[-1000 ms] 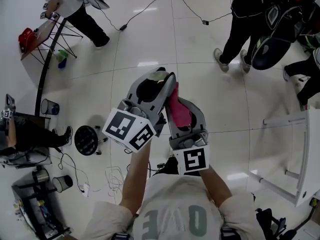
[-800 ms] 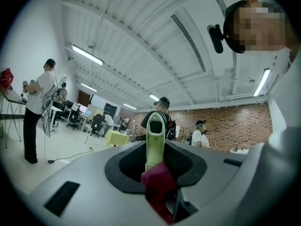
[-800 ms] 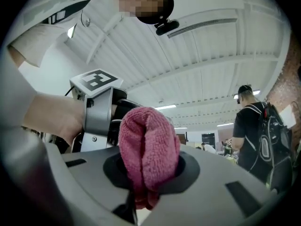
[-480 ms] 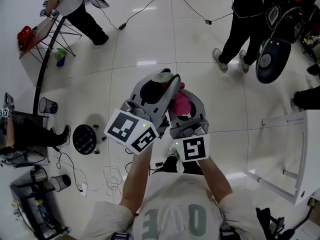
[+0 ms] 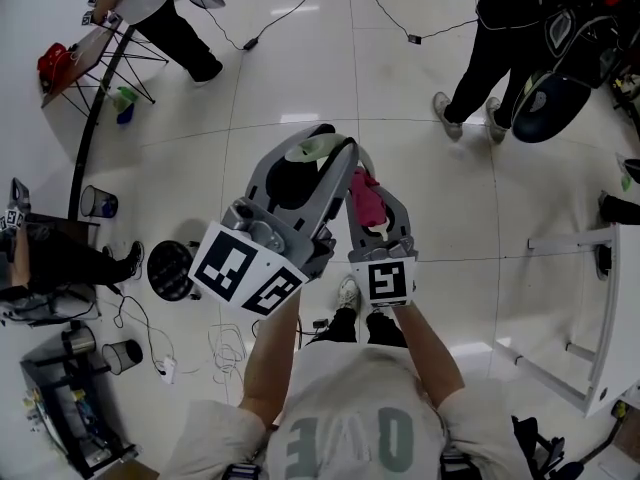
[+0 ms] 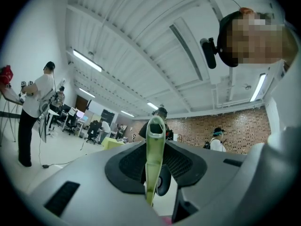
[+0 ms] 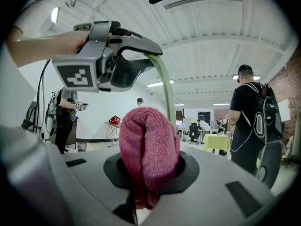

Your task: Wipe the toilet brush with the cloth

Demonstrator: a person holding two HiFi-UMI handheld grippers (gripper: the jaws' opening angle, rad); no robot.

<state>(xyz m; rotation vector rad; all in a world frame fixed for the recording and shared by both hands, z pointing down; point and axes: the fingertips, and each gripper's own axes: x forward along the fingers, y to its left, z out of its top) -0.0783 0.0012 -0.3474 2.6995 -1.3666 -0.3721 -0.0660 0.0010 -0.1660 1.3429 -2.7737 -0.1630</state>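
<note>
The toilet brush shows only as a pale green handle, clamped upright between the jaws of my left gripper. From the head view its looped end pokes out at the left gripper; the brush head is hidden. A rolled pink cloth fills my right gripper, which is shut on it. In the right gripper view the handle runs down behind the cloth, touching or very near it, and the left gripper hangs above left. In the head view the cloth sits just right of the left gripper.
Several people stand around on the white tiled floor. Cables trail across it. A black stool and a bin are at left, a white table frame at right, and a folding stand with a red bag at far left.
My right gripper with the cloth has sunk lower beside the handle. The left gripper with the brush has risen a little toward the camera.
</note>
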